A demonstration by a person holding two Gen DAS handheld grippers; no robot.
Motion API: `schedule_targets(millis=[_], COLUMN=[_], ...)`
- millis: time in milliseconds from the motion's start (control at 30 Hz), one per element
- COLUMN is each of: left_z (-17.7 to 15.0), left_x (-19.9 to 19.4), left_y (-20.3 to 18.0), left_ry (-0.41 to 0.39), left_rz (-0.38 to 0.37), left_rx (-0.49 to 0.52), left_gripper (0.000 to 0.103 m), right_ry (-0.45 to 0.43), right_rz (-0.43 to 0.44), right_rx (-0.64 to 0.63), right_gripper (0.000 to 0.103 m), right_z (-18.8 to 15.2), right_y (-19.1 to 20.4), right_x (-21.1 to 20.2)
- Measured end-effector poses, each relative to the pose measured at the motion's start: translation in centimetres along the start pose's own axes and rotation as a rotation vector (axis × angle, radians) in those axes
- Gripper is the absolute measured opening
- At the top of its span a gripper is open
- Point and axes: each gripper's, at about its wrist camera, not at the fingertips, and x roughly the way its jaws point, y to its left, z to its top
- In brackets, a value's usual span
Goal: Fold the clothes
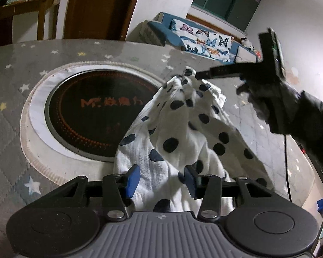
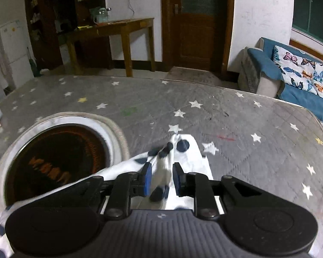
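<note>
On the right gripper (image 2: 160, 179) the blue pads (image 2: 147, 179) are set only slightly apart, with a bunched fold of the polka-dot garment (image 1: 178, 129) between them; whether it is pinched cannot be told. The left gripper (image 1: 161, 181) is spread over the near hem, nothing clamped. The garment is draped across the star-patterned cover (image 2: 226, 111), just right of the round heater (image 1: 101, 114). With so loose a hold, the lifted fold could slip out and collapse.

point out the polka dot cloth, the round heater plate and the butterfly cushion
polka dot cloth (image 1: 178, 129), left wrist view, on its draped middle
round heater plate (image 1: 92, 111), left wrist view, on its dark centre by the lettering
butterfly cushion (image 2: 301, 73), right wrist view, on its printed face
</note>
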Motion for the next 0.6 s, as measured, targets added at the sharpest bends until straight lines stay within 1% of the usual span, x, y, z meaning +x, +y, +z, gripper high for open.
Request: schedule_targets(millis=[67, 167, 200, 233, 267, 367, 500, 600], left_z=[-0.2, -0.5, -0.6, -0.6, -0.6, -0.7, -0.8, -1.0], left_x=[0.3, 0.6, 0.6, 0.5, 0.5, 0.5, 0.5, 0.4], left_y=[0.3, 0.5, 0.5, 0.5, 0.5, 0.6, 0.4, 0.4], left_ry=[0.01, 0.018, 0.018, 0.017, 0.016, 0.014, 0.008, 0.003], left_rz=[0.001, 0.006, 0.009, 0.009, 0.008, 0.01, 0.014, 0.017], left_rx=[-0.006, -0.01, -0.009, -0.01, -0.012, -0.011, -0.008, -0.009], left_gripper=[0.048, 0.048, 0.048, 0.048, 0.048, 0.048, 0.048, 0.048], right_ry=[0.012, 0.023, 0.026, 0.025, 0.02, -0.02, -0.067, -0.086], right_rz=[-0.008, 0.007, 0.01, 0.01, 0.008, -0.015, -0.058, -0.118], right_rx=[0.007, 0.025, 0.028, 0.027, 0.025, 0.01, 0.017, 0.022], right_gripper=[0.021, 0.02, 0.009, 0.003, 0.003, 0.003, 0.003, 0.003], right_z=[0.4, 0.4, 0.3, 0.1, -0.1, -0.6, -1.2, -2.5], right_y=[-0.2, -0.5, -0.5, -0.5, -0.5, -0.8, -2.3, -4.1], right_x=[1.4, 2.6, 2.7, 2.5, 2.1, 0.0, -3.8, -7.2])
